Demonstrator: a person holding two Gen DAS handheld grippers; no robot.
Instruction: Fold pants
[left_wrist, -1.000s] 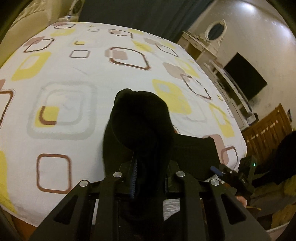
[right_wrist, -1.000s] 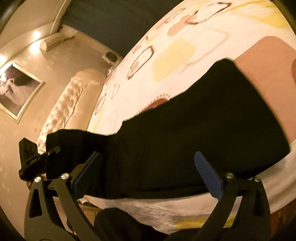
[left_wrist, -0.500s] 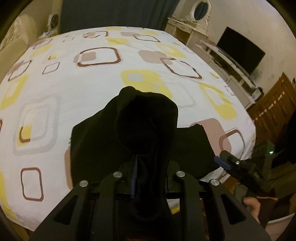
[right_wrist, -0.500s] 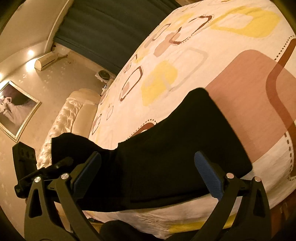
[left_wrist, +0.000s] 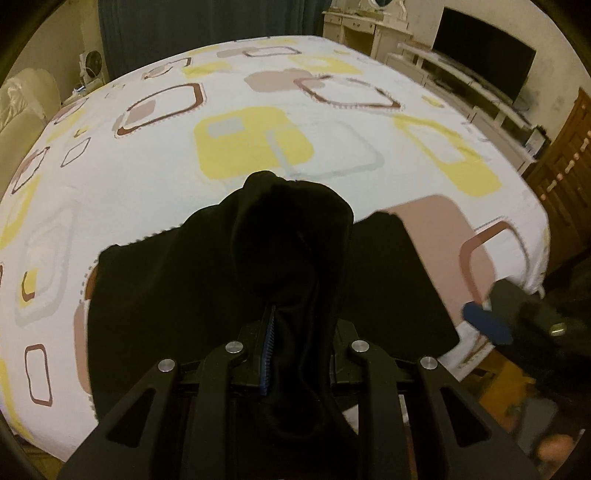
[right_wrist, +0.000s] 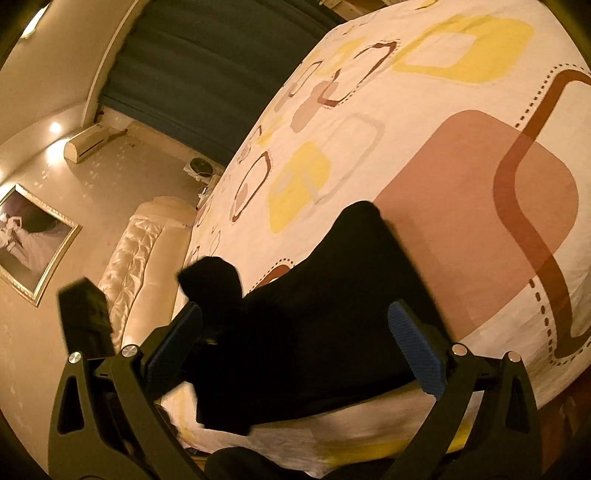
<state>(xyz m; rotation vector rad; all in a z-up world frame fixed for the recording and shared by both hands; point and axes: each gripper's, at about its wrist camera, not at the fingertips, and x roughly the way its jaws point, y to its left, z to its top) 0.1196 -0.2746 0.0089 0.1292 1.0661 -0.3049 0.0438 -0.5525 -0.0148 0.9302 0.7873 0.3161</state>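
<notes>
Pants (left_wrist: 207, 295), black and partly folded, lie on the near edge of the bed (left_wrist: 258, 110), over the white sheet with its yellow, brown and pink squares. In the left wrist view the left gripper (left_wrist: 295, 354) is clamped on a bunched end of the fabric, which stands up between its 2 fingers toward 12 o'clock and hides most of the blue pads. At 4 o'clock the right gripper (left_wrist: 491, 325) shows as a blurred blue pad off the bed's corner. In the right wrist view the right gripper (right_wrist: 299, 347) has its jaws spread wide, nothing between the pads, with the pants beyond them. The lifted bunch and left gripper (right_wrist: 207, 288) sit at 9 o'clock.
</notes>
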